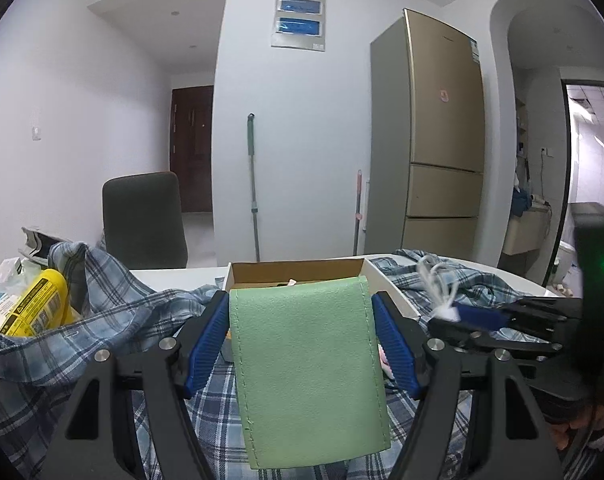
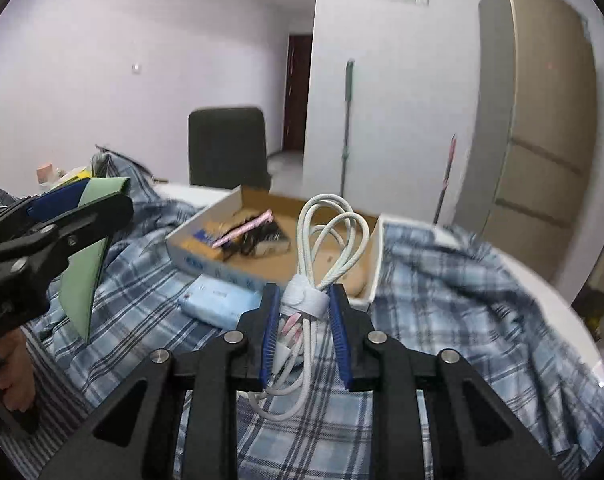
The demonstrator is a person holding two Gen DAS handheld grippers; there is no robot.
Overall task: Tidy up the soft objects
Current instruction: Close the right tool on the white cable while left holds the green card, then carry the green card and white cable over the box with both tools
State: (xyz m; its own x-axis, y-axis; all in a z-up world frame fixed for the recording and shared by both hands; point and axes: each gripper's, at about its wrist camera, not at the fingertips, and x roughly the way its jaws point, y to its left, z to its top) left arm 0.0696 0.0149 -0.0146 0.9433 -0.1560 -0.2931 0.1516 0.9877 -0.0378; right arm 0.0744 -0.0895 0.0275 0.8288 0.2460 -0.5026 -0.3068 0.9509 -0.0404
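Cable and pouch take centre stage above a table (image 2: 542, 280) draped in a blue plaid cloth (image 2: 442, 288). A white braided cable (image 2: 326, 240), coiled into long loops and cinched by a white strap, stands upright in the right gripper (image 2: 304, 300), whose jaws are clamped on the bundle at the strap, just in front of the cardboard box (image 2: 372, 276). Left of the box, the left gripper (image 1: 299, 312) carries a pale green leather-look pouch (image 1: 306, 372) with stitched edges; its jaws press on both sides of the pouch, which hangs flat and slightly tilted. The shallow open box, brown inside with white outer walls, rests on the cloth and holds a pink strip (image 2: 245, 228) lying across a dark tangled item (image 2: 257, 240), plus a small blue-printed object (image 2: 203, 236) near its left wall. A light blue packet (image 2: 217, 304) lies on the cloth touching the box's near wall. Further left of the box, a yellow labelled package (image 1: 33, 304) sits among the folds.
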